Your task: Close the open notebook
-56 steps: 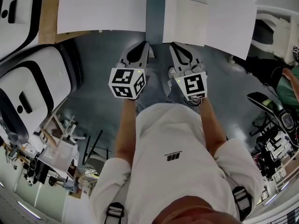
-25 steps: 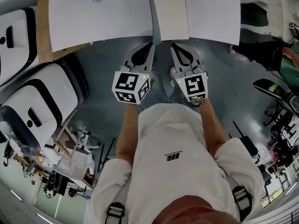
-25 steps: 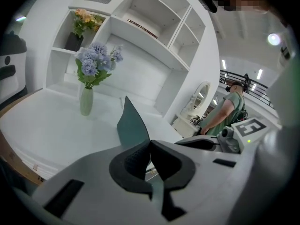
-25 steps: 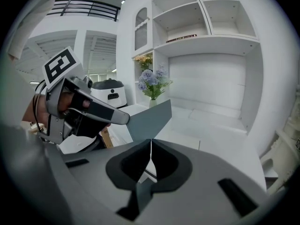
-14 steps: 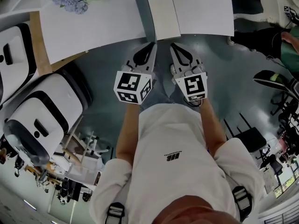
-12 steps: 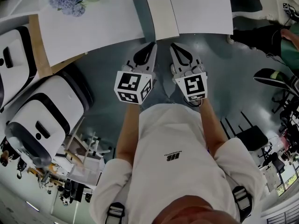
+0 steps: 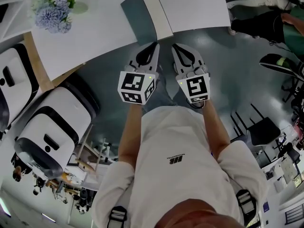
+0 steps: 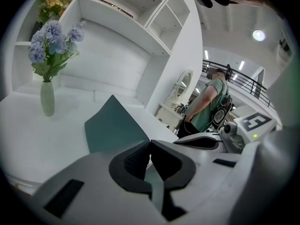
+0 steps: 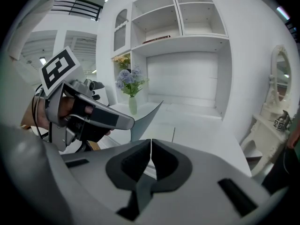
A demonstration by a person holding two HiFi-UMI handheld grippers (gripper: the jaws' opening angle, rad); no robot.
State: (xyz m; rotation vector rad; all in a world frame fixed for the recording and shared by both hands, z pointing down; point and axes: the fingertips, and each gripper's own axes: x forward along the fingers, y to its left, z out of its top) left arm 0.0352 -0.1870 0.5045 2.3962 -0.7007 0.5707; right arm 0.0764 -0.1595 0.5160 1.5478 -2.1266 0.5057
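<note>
Teal cover of the notebook (image 7: 137, 14) stands half-raised off its white pages at the counter's (image 7: 95, 32) near edge, so closing is not yet done. Left tongs (image 7: 153, 45) and right tongs (image 7: 175, 46) hang just off that edge, both pressed together, empty; the cover needs folding down.

In the left gripper view, the left gripper (image 8: 150, 143) at 6 o'clock hides the near edge of the notebook (image 8: 115, 125). The head view's edge cuts off a bystander (image 7: 280, 25) at 2 o'clock.
</note>
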